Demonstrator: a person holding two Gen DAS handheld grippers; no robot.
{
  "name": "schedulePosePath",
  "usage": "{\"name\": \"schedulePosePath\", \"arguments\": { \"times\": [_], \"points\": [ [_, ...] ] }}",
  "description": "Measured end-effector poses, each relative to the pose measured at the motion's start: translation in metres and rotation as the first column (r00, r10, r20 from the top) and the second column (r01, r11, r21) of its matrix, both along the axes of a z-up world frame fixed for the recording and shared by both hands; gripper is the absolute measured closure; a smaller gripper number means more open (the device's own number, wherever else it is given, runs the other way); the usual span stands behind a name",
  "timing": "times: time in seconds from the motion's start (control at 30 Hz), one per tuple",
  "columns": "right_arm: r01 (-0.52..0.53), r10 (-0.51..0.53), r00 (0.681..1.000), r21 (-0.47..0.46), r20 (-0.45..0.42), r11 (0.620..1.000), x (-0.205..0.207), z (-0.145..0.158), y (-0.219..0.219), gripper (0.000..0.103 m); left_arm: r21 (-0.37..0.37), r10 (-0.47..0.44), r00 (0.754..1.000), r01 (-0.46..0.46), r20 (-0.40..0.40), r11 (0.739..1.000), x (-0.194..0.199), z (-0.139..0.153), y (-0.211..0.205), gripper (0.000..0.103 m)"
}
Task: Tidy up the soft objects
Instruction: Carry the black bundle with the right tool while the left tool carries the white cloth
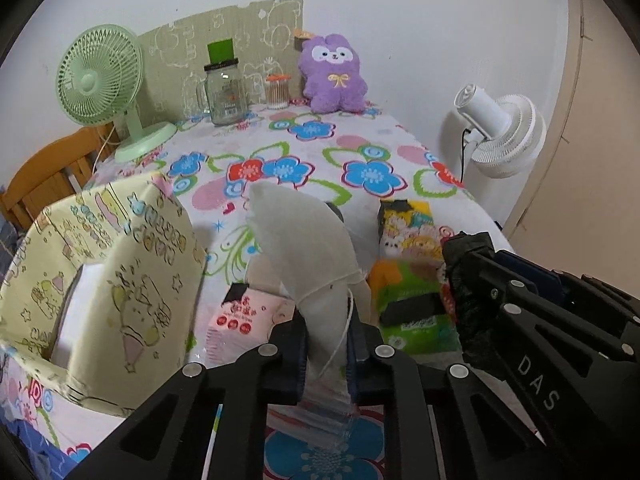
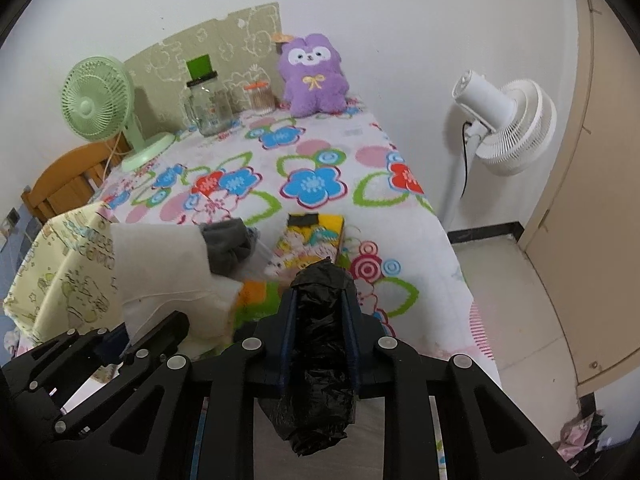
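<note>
Holding both items clear of the flowery surface (image 1: 372, 176), left gripper (image 1: 326, 354) jaws pinched on the white face mask (image 1: 304, 240) at centre frame, right gripper (image 2: 318, 332) clamping the black bag roll (image 2: 320, 352), probably headed for the yellow fabric bin (image 1: 120, 264) at left.

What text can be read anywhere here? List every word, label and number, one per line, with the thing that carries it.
"DAS": white letters on the black arm of the right gripper, seen from the left wrist.
Red print on the pink tissue pack: too blurred to read.
Print on the green packet: too blurred to read.
Label on the glass jar: too small to read.
Cartoon printing on the yellow fabric box: no legible words.
</note>
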State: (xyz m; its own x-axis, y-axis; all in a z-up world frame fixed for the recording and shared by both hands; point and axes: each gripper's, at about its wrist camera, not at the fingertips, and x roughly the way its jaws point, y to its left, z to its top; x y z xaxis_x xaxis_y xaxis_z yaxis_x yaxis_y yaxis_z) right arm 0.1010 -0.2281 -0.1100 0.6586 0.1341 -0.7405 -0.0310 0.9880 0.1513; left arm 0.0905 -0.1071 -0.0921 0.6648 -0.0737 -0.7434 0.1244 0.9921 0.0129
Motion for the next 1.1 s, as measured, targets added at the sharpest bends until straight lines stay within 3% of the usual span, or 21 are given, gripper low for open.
{"name": "schedulePosePath", "arguments": {
  "times": [0.7, 1.1],
  "points": [
    [-0.047, 0.051, 0.99, -0.031, 0.134, 0.998, -0.02, 0.075, 0.026, 0.078, -0.014, -0.006, 0.996, 0.008, 0.092, 1.0, -0.018, 0.062, 0.011, 0.092],
    [-0.058, 0.064, 0.982, -0.041, 0.178, 0.997, -0.027, 0.098, 0.048, 0.078, -0.015, 0.001, 0.993, 0.001, 0.12, 1.0, -0.024, 0.083, 0.03, 0.092]
  ]
}}
